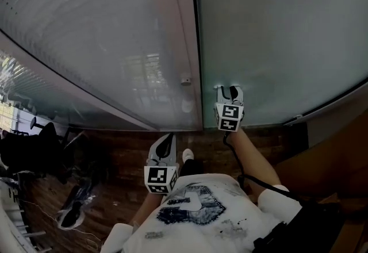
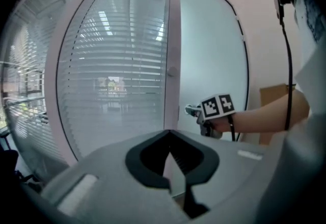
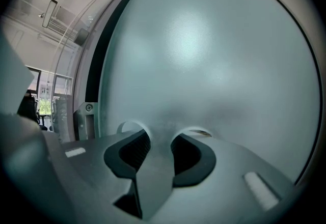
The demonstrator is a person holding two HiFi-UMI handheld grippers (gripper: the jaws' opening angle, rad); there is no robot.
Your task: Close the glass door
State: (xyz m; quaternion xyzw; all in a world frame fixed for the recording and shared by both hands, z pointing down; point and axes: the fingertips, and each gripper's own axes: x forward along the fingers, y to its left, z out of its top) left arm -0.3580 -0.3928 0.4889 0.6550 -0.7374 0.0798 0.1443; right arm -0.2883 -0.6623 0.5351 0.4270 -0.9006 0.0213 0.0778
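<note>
The frosted glass door (image 1: 276, 33) fills the right half of the head view, next to a pale frame post (image 1: 187, 45). A thin dark gap runs between the door's edge and the post. My right gripper (image 1: 231, 92) is held out with its tips against the frosted pane near that edge. In the right gripper view its jaws (image 3: 162, 131) stand apart, open, with only the glass (image 3: 204, 55) in front of them. My left gripper (image 1: 167, 138) hangs back, lower and nearer my body, touching nothing. In the left gripper view its tips (image 2: 170, 134) meet, shut and empty.
A fixed glass panel with blinds (image 1: 98, 33) stands left of the post, which carries a small round knob (image 1: 186, 80). A black office chair (image 1: 34, 148) sits on the wooden floor (image 1: 115, 160) at far left. A brown box (image 1: 322, 165) stands at right.
</note>
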